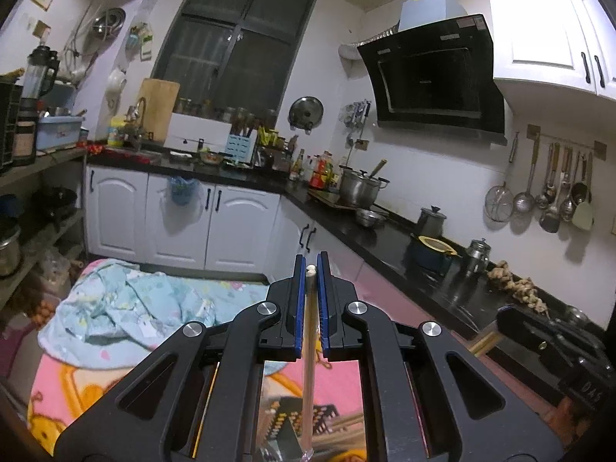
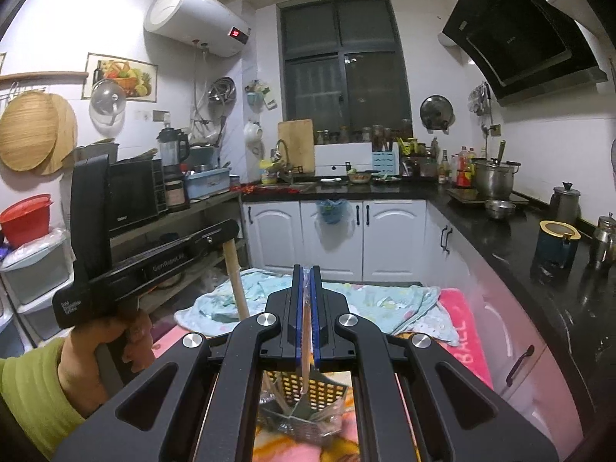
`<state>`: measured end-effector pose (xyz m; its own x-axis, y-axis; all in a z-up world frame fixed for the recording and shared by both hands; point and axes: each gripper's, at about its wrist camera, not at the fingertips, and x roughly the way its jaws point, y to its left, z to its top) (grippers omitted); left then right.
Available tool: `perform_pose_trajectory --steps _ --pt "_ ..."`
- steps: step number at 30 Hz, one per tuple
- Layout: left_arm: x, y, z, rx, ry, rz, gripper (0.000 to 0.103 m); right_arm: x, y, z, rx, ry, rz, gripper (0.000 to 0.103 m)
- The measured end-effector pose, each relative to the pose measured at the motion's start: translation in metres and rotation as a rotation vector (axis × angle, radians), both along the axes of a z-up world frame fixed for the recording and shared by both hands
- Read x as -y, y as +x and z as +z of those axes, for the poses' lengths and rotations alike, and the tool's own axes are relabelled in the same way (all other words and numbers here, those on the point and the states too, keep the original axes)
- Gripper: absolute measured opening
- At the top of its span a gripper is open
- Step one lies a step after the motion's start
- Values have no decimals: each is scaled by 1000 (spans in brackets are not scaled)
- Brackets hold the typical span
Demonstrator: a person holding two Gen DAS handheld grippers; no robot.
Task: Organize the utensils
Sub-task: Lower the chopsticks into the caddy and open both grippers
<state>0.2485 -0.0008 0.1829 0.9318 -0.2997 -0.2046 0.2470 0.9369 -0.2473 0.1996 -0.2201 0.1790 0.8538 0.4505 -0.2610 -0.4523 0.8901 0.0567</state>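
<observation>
My left gripper point(image 1: 311, 269) is shut on a thin rod-like utensil point(image 1: 309, 354) that runs between the blue pads down toward a perforated utensil holder point(image 1: 308, 419) below. My right gripper point(image 2: 304, 281) is shut on a thin utensil point(image 2: 305, 354) whose lower end hangs in the same perforated holder point(image 2: 308, 396). The left gripper's body point(image 2: 154, 265) shows at the left of the right wrist view with a wooden handle point(image 2: 235, 281) in it. The right gripper's body point(image 1: 554, 342) shows at the right of the left wrist view.
The holder stands on a pink blanket point(image 2: 466, 327) with a light blue cloth point(image 1: 127, 300) bunched behind it. A black L-shaped counter point(image 1: 385, 238) with pots runs at the right. White cabinets point(image 2: 331, 238) stand behind. A shelf point(image 2: 161, 223) with appliances is at the left.
</observation>
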Motion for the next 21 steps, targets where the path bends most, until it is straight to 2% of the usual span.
perform_pose_trajectory --steps 8,21 --pt "2 16 -18 15 17 42 3 1 19 -10 -28 -15 -23 4" --pt "5 33 -55 -72 41 0 4 -11 44 -48 -129 -38 -26 4"
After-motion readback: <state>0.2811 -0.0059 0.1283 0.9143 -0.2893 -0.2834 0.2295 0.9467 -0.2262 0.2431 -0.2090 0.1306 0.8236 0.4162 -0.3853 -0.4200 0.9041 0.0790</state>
